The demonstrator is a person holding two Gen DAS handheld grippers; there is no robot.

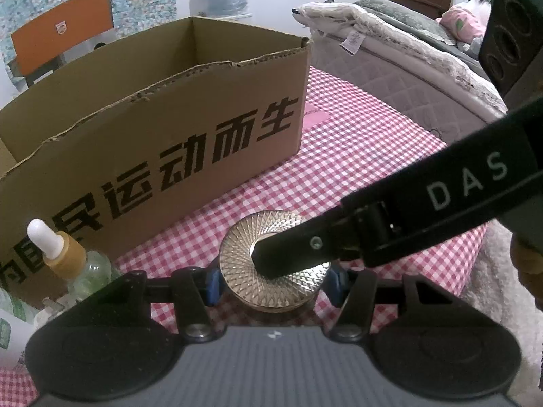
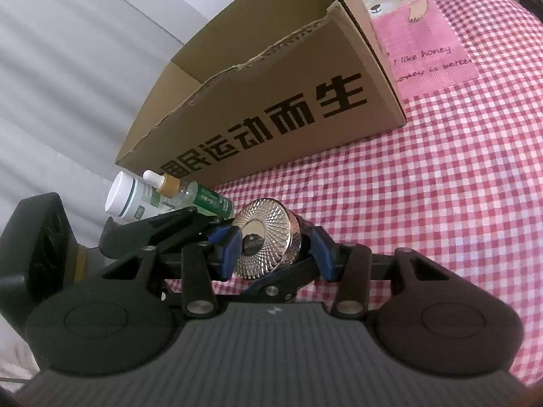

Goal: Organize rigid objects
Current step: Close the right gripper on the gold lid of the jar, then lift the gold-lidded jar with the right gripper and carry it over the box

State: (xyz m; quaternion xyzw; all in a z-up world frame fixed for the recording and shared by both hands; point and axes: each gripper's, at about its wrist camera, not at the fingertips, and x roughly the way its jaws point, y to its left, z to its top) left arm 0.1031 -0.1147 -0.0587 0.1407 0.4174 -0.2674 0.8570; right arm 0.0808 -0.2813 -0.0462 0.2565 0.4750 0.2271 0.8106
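1. Both grippers clamp the same thing — a round gold compact [image 1: 275, 264] with a faceted lid.
2. Left gripper [image 1: 274, 279], low centre of its own view, has its blue pads [image 1: 213, 286] pressed against the compact's two sides.
3. Right gripper [image 2: 276, 249] holds the compact [image 2: 268, 240] as well: in its own view one blue pad [image 2: 230, 251] lies on the shiny lid and the other sits behind the compact's far face, so it is pinched across its thickness.
4. In the left wrist view a black finger [image 1: 298, 254] of the right gripper reaches in from the right edge and covers part of the lid.
5. Checked red-and-white cloth [image 1: 356, 156] lies beneath the compact; whether the compact touches it I cannot tell.
6. An open cardboard box [image 1: 163, 129] with black printed characters fills the upper left of the left wrist view — it stands on the cloth behind the compact.
7. At the lower left, a clear dropper bottle [image 1: 68, 257] with a white bulb and tan collar stands just in front of the box.
8. In the right wrist view a white jar [image 2: 130, 200] lies beside the dropper bottle [image 2: 173, 188] at centre left, near a green-labelled bottle [image 2: 213, 201].
9. A pink patch [image 2: 417, 44] with a bear shows on the cloth at upper right.
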